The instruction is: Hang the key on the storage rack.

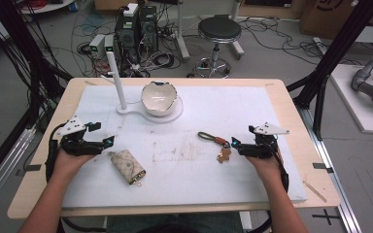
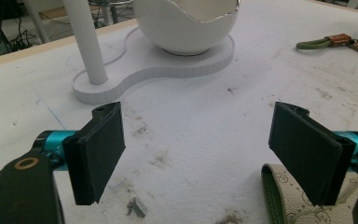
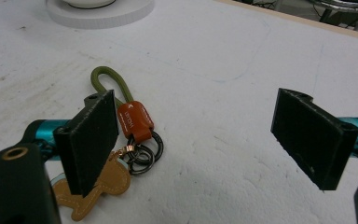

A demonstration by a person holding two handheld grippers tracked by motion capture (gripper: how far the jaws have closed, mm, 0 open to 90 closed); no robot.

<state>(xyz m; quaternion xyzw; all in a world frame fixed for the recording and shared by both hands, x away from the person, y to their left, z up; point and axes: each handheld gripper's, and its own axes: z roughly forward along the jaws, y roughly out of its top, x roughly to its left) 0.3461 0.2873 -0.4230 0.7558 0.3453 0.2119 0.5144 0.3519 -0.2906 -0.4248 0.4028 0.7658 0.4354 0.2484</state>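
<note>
A beige patterned key pouch [image 1: 127, 166] lies on the white mat, just right of my left gripper [image 1: 103, 134]. That gripper is open and holds nothing. In the left gripper view [image 2: 198, 121] the pouch [image 2: 289, 200] peeks out under the right jaw. A keychain [image 1: 216, 142] with a green loop, an orange tab and a tan charm lies by my right gripper [image 1: 242, 137], which is also open. In the right gripper view [image 3: 196, 116] the keychain [image 3: 134, 120] sits beside and partly behind the left jaw. A white eggshell-shaped bowl [image 1: 159, 98] rests on a white stand [image 1: 126, 110] with an upright post [image 1: 116, 80].
The white mat [image 1: 223, 179] covers most of the wooden table [image 1: 291, 111]. The bowl [image 2: 186, 28] and post [image 2: 86, 42] stand ahead of the left gripper. Beyond the table are a stool [image 1: 218, 31], computer boxes [image 1: 136, 29] and cables on the floor.
</note>
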